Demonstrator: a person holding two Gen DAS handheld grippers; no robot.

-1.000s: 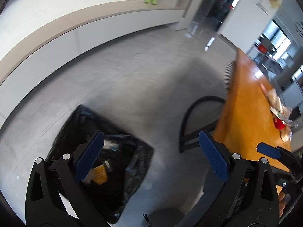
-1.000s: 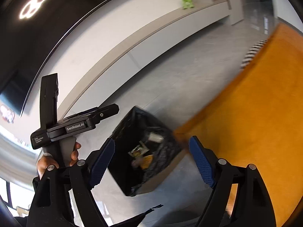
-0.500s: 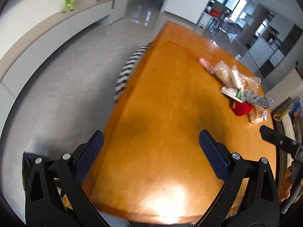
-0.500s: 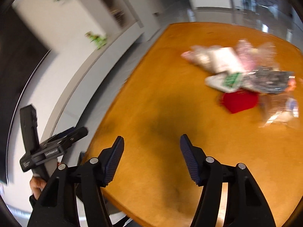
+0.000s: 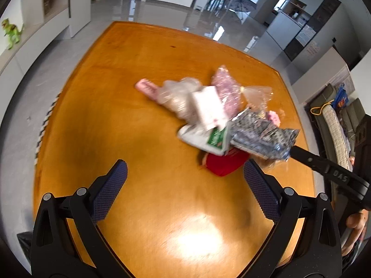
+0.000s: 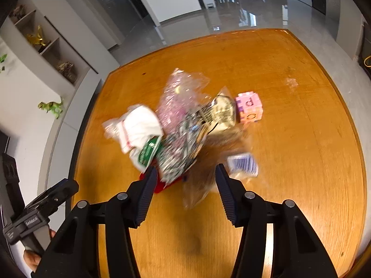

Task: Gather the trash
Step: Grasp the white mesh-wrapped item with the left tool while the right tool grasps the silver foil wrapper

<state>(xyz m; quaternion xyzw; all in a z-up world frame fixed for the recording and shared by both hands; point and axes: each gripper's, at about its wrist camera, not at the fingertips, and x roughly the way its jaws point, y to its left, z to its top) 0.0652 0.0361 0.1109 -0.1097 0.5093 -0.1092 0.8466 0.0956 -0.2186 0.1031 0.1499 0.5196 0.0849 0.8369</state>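
We see heap of plastic wrappers and bags (image 5: 208, 113) near middle of glossy orange wooden table (image 5: 104, 120): white pouch with green label (image 6: 143, 139), black-and-white patterned foil bag (image 5: 262, 136), red packet (image 5: 223, 164) under them, pink printed cube (image 6: 249, 107) just beside heap. Our left gripper (image 5: 185, 185) hangs over bare tabletop, fingers wide, nothing between. Our right gripper (image 6: 184, 194) points down at heap's near edge, jaws just been closing, now half apart; clear film lies between, pads not pressing. Images blurred.
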